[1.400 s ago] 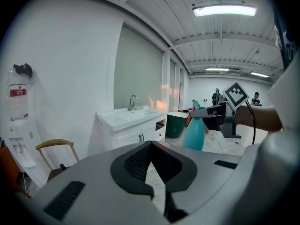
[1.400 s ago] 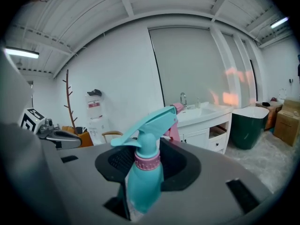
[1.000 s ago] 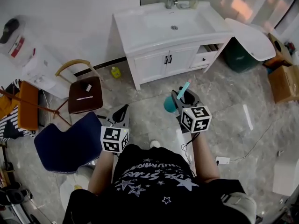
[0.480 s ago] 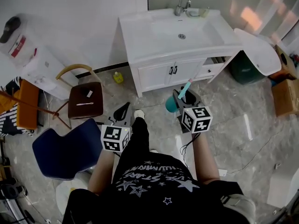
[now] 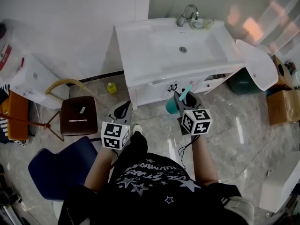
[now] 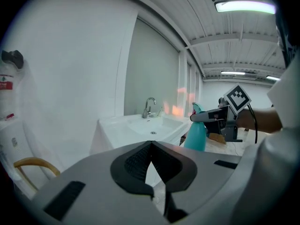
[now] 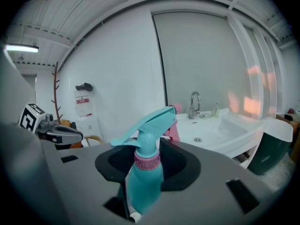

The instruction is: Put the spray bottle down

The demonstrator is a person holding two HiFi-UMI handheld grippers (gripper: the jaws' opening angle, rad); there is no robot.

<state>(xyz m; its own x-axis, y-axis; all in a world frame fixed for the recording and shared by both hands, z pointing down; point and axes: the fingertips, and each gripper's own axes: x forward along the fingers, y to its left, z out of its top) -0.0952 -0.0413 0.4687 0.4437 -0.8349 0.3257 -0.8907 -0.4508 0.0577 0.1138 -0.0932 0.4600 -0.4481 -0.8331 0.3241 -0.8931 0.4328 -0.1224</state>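
The teal spray bottle (image 5: 171,106) with a pink collar and teal trigger hangs upright in my right gripper (image 5: 184,99), which is shut on its neck (image 7: 146,159). The body (image 7: 143,186) hangs below the pads. In the head view the bottle is in the air just in front of the white sink vanity (image 5: 140,36), about level with its cabinet doors. My left gripper (image 5: 123,109) is beside it at the left, shut and holding nothing; its tips meet in the left gripper view (image 6: 151,144). From there the bottle (image 6: 196,134) and right gripper (image 6: 220,118) show at the right.
The vanity has a basin and a faucet (image 5: 187,14). A brown-seated wooden chair (image 5: 77,116) and a blue chair (image 5: 61,165) stand at the left. A small yellow bottle (image 5: 110,87) is on the floor. A green bin (image 5: 243,81) and a cardboard box (image 5: 281,107) are at the right.
Both grippers have travelled forward together with the person toward the sink vanity, which now lies right ahead of them. The bottle stays in the right gripper.
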